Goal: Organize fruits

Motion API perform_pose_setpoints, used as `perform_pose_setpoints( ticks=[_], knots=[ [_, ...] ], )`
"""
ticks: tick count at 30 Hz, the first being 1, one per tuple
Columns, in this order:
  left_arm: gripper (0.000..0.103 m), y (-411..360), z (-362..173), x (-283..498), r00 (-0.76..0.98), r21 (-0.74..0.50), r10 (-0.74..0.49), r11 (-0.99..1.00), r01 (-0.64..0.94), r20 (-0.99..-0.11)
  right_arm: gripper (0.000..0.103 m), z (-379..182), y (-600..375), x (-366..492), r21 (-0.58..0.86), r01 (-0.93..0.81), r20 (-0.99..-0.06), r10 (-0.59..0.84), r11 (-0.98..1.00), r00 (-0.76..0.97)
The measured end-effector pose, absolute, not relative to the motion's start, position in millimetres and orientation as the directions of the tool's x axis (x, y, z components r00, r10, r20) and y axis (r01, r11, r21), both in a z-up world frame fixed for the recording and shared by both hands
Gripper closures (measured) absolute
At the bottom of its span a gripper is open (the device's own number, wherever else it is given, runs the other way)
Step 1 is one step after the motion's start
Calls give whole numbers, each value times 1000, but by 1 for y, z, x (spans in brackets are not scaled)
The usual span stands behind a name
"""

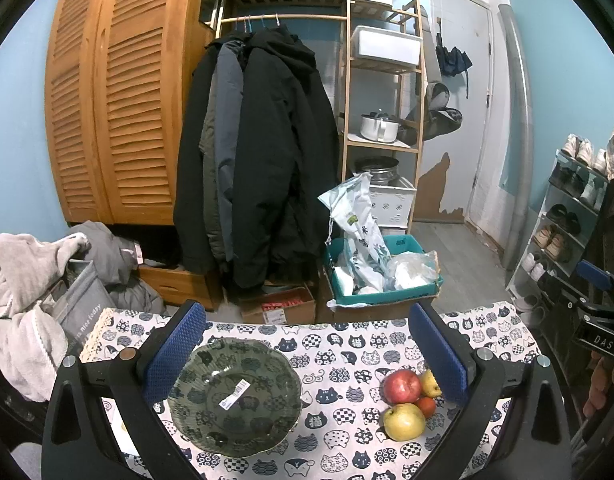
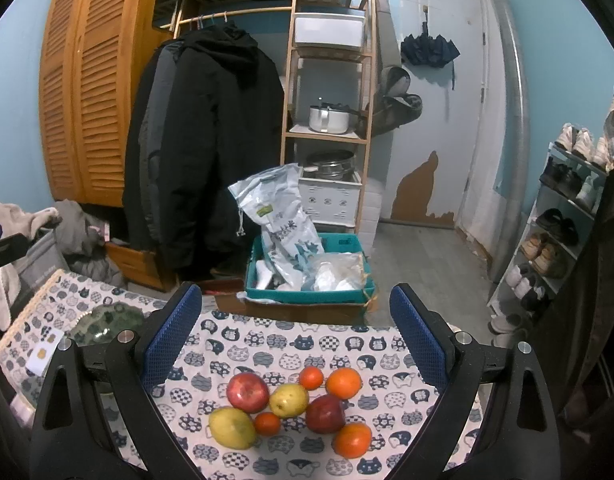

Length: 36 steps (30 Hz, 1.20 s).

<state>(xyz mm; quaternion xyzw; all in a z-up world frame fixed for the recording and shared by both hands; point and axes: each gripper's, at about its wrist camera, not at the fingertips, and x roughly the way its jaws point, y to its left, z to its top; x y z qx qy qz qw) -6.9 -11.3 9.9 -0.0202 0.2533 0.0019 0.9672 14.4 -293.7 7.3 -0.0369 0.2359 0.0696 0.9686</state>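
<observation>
Fruit sits in a bunch on the cat-print desk (image 2: 267, 344): 2 red apples (image 2: 248, 391), 2 yellow pears (image 2: 232, 427), 4 oranges (image 2: 343, 382). Beside it, to the left, is a green glass bowl (image 1: 234, 397) with nothing in it. Left gripper (image 1: 307, 360) and right gripper (image 2: 295, 344) hang above, jaws spread wide, holding nothing.

Cat-print table (image 2: 291, 354): plate (image 1: 235, 396), fruits (image 2: 291, 408).
</observation>
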Motion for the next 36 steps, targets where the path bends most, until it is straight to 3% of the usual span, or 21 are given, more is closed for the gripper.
perform_pose_setpoints(
  ticks=[16, 36],
  knots=[
    [0, -38, -4, 0, 854, -28, -26, 1000, 13, -520, 9, 0, -315, 16, -42, -117, -483, 83, 992, 871],
    [0, -91, -76, 45, 714, -14, -94, 993, 117, -694, 9, -50, -358, 32, -51, -42, -631, 0, 998, 776]
  ],
)
